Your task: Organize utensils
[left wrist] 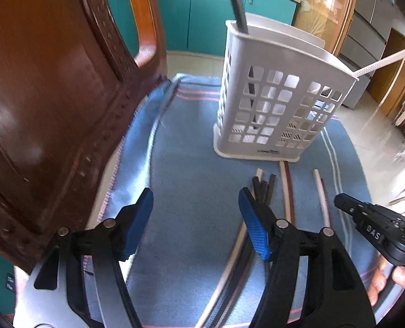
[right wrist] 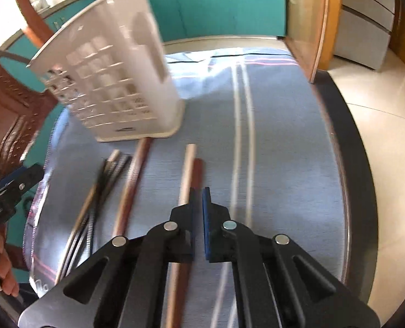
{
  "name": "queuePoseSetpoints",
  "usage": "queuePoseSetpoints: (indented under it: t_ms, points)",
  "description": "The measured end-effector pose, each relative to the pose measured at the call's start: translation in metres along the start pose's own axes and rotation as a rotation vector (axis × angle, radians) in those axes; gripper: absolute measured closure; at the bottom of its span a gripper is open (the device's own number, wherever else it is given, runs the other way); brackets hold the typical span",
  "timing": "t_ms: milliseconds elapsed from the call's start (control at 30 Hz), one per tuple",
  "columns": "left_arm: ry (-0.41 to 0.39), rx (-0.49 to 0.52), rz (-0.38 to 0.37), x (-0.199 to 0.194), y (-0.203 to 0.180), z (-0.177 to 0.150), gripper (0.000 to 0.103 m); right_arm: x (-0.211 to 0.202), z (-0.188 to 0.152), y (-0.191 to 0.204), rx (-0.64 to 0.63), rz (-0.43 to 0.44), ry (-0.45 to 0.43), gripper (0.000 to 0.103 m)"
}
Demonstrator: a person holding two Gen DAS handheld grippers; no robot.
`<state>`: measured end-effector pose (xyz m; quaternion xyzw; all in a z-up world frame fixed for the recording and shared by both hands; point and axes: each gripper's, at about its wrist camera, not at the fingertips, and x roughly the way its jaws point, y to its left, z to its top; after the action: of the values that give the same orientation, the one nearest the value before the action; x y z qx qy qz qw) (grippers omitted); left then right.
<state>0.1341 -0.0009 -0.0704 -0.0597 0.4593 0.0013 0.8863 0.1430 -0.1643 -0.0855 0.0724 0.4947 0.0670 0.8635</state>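
Blue-padded jaws of the left gripper stood well apart with nothing between them, hanging over bare blue cloth just in front of the white holder. Its right pad sat at the near edge of the dark chopsticks — a loose bundle lying on the cloth with their tips pointing toward the holder's base.

To take one cleanly, I judged the left gripper should shift toward that bundle, straddle a single stick near mid-length and close squarely, since the sticks lay touching and could come up together.

Beside the bundle, further from the chair, lay a reddish-brown stick with its tip almost touching the holder's foot, then a pale stick paired with another brown one. The right gripper had its jaws together over this last pair; they gripped nothing that could be made out.

Upright on the cloth, the holder already held a black utensil handle rising from its corner nearest the wooden chair, and a white stick leaning out of the opposite corner. Through the grid walls little else could be told.
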Motion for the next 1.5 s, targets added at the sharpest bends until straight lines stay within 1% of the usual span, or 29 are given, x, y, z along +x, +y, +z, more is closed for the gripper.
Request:
queuePoseSetpoints:
  t_ms: [67, 133, 200, 267, 367, 533, 567, 600, 633, 667, 700, 733, 800, 833, 867, 967, 1133, 1267, 1367, 1500]
  points:
    - [0.025, -0.012, -0.04, 0.004, 0.0, -0.001, 0.037, -0.001, 0.001, -0.003, 0.011, -0.001, -0.001, 0.096]
    - [0.055, -0.013, -0.085, 0.01, -0.002, -0.003, 0.036, -0.004, 0.001, -0.005, 0.018, -0.008, -0.009, 0.088]
    - [0.082, 0.0, -0.115, 0.017, -0.008, -0.007, 0.036, -0.006, 0.001, -0.006, 0.022, -0.006, -0.016, 0.073]
    - [0.108, 0.02, -0.134, 0.023, -0.017, -0.011, 0.036, -0.007, 0.0, -0.006, 0.023, -0.004, -0.018, 0.069]
    - [0.138, 0.056, -0.134, 0.035, -0.03, -0.017, 0.036, -0.006, 0.0, -0.007, 0.025, -0.005, -0.011, 0.069]
    - [0.178, 0.076, -0.126, 0.052, -0.044, -0.023, 0.037, -0.001, -0.001, -0.006, 0.031, -0.008, 0.01, 0.069]
    - [0.17, 0.09, -0.105, 0.053, -0.047, -0.023, 0.04, -0.001, -0.001, -0.005, 0.03, -0.007, 0.013, 0.069]
    - [0.166, 0.104, -0.085, 0.054, -0.05, -0.023, 0.044, 0.0, -0.001, -0.004, 0.026, -0.006, 0.015, 0.068]
    - [0.162, 0.11, -0.075, 0.055, -0.052, -0.023, 0.057, 0.001, -0.001, -0.004, 0.024, -0.007, 0.016, 0.068]
    - [0.16, 0.102, -0.085, 0.056, -0.052, -0.022, 0.069, 0.002, -0.001, -0.004, 0.022, -0.007, 0.017, 0.067]
    - [0.167, 0.09, -0.106, 0.055, -0.051, -0.021, 0.076, 0.002, -0.001, -0.004, 0.022, -0.007, 0.018, 0.067]
    - [0.173, 0.079, -0.122, 0.054, -0.052, -0.019, 0.082, 0.002, -0.002, -0.005, 0.022, -0.008, 0.02, 0.067]
    - [0.168, 0.071, -0.118, 0.051, -0.05, -0.018, 0.084, 0.003, -0.003, -0.006, 0.023, -0.012, 0.023, 0.066]
    - [0.161, 0.069, -0.11, 0.048, -0.046, -0.016, 0.092, 0.003, -0.003, -0.006, 0.024, -0.013, 0.024, 0.066]
    - [0.156, 0.066, -0.104, 0.047, -0.043, -0.015, 0.093, 0.005, -0.003, -0.007, 0.025, -0.014, 0.026, 0.066]
    - [0.143, 0.028, -0.125, 0.04, -0.032, -0.009, 0.095, 0.003, -0.004, -0.008, 0.027, -0.013, 0.024, 0.066]
    - [0.124, -0.001, -0.121, 0.029, -0.017, -0.004, 0.095, 0.003, -0.002, -0.009, 0.027, -0.011, 0.019, 0.066]
    - [0.152, -0.002, -0.101, 0.033, -0.011, -0.005, 0.095, 0.005, -0.003, -0.002, 0.006, -0.002, 0.021, 0.066]
    - [0.173, 0.009, -0.074, 0.037, -0.011, -0.011, 0.095, 0.011, -0.006, 0.003, -0.014, -0.032, 0.044, 0.066]
    - [0.185, 0.017, -0.049, 0.04, -0.01, -0.016, 0.095, 0.012, -0.006, 0.001, -0.002, -0.026, 0.046, 0.067]
